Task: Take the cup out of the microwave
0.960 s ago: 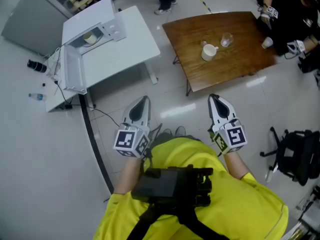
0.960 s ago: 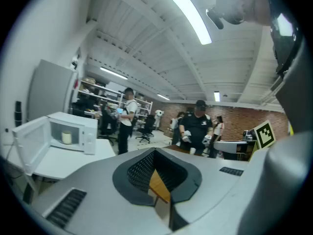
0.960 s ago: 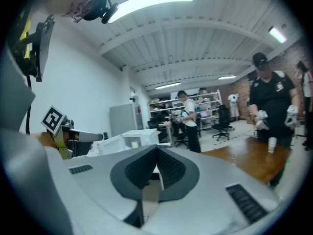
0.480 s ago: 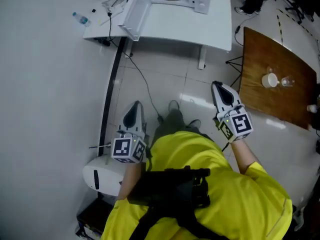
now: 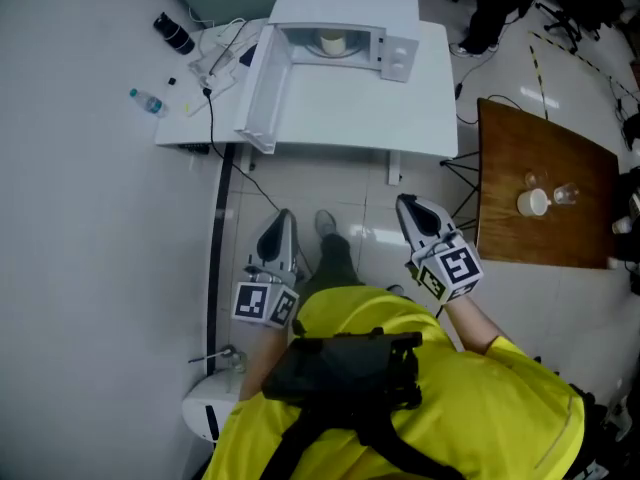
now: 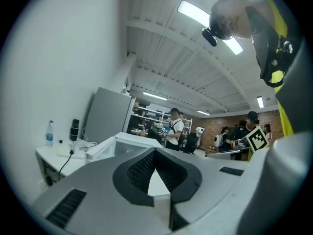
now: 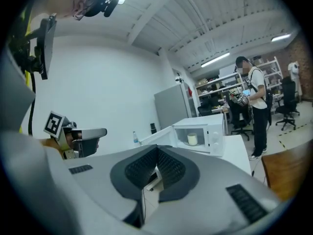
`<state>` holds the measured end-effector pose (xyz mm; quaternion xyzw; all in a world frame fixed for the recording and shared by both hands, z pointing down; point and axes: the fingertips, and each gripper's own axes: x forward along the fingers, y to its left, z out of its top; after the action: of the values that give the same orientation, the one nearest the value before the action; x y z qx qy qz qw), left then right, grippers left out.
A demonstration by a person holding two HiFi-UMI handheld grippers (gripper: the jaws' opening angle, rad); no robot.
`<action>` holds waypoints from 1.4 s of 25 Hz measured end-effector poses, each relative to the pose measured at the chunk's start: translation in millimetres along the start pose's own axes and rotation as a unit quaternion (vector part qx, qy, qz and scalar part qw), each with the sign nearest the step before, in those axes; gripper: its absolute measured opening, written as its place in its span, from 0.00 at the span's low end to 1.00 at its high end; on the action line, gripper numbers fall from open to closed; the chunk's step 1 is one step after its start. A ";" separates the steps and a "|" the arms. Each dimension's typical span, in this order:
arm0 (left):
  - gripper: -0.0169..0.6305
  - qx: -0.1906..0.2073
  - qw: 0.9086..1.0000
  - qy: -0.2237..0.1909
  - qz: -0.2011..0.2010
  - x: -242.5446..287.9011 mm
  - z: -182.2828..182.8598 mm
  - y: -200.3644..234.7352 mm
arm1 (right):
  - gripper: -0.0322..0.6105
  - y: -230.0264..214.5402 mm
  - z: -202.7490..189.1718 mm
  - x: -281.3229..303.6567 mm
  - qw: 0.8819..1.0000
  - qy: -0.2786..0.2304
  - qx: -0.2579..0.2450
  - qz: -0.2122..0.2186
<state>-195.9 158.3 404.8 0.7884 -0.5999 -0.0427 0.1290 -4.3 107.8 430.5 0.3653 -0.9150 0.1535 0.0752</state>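
The white microwave stands on a white table at the top of the head view, its door swung open to the left. A pale cup sits inside the cavity; it also shows as the cup in the microwave in the right gripper view. My left gripper and right gripper hang side by side over the floor, well short of the table. Both are shut with nothing between the jaws. In the left gripper view the left gripper points level at the microwave door.
A wooden table at the right holds a white mug and a glass. A water bottle, a black cylinder and cables lie at the white table's left end. A black cable runs down the floor. People stand in the background.
The view has swung round: the microwave moved from the upper left to the upper middle and its opening now faces me. Both grippers stayed shut in front of the body.
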 end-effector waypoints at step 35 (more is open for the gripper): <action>0.97 0.089 0.983 0.159 -0.037 594.2 -177.4 208.6 | 0.06 -224.6 6.4 250.5 0.988 0.042 0.148 0.013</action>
<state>-187.2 -434.8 680.7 0.8150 -0.5440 0.1320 0.1497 -29.9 -210.1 537.7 0.3539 -0.8828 0.3035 0.0572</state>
